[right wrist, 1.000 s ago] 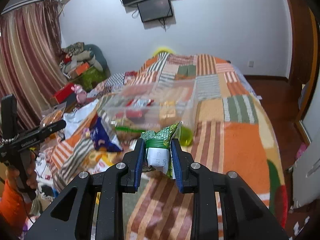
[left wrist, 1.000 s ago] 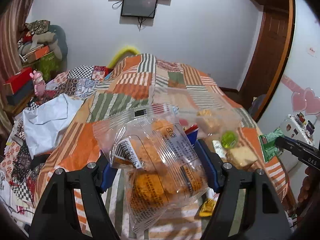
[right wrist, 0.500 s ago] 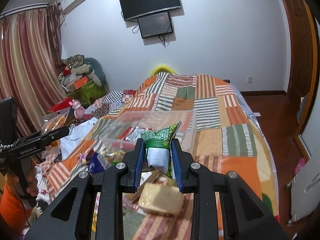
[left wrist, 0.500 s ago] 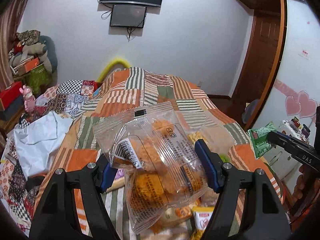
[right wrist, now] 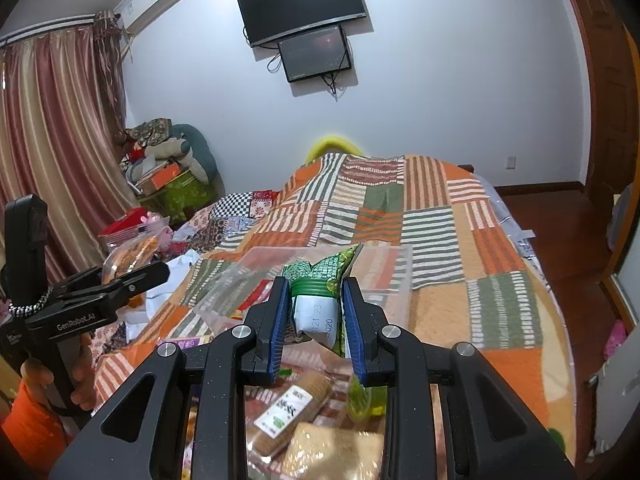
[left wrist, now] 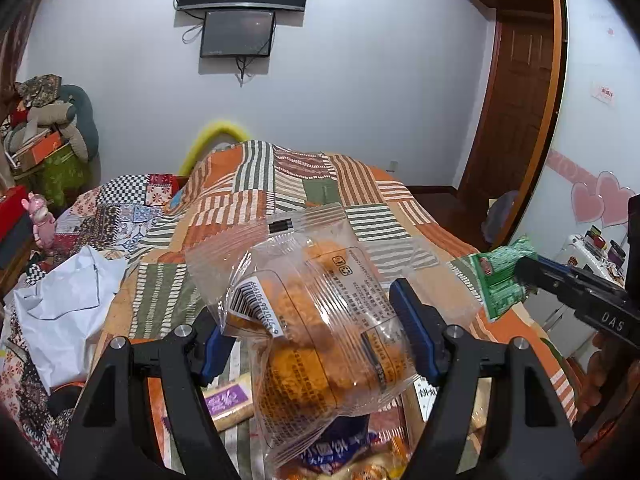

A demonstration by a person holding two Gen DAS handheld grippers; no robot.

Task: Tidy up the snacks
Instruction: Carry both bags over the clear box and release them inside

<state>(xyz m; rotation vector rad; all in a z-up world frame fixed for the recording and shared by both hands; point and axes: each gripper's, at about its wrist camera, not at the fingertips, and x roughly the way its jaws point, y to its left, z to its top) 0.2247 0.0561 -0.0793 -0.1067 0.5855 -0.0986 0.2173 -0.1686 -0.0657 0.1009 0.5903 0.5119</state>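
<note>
My left gripper [left wrist: 316, 332] is shut on a clear bag of orange cookies [left wrist: 320, 344] and holds it above the bed. It also shows in the right wrist view [right wrist: 132, 276], far left, with the bag [right wrist: 130, 252]. My right gripper [right wrist: 314, 320] is shut on a small green snack packet [right wrist: 320, 300], held above a clear plastic box [right wrist: 392, 276] on the quilt. In the left wrist view that gripper [left wrist: 532, 276] and green packet [left wrist: 500, 280] are at the right edge. Loose snacks lie below both grippers.
A patchwork quilt [right wrist: 440, 216] covers the bed. Wrapped biscuits [right wrist: 296, 408] and a purple-labelled bar [left wrist: 228, 400] lie near the front. A white bag [left wrist: 68, 300] lies at the left. Clutter is piled by the curtain [right wrist: 168, 168]. A wooden door [left wrist: 516, 120] stands at the right.
Both grippers have risen and tilted up while keeping their packets. The snacks and the clear box now sit lower in both views, and more wall and TV shows.
</note>
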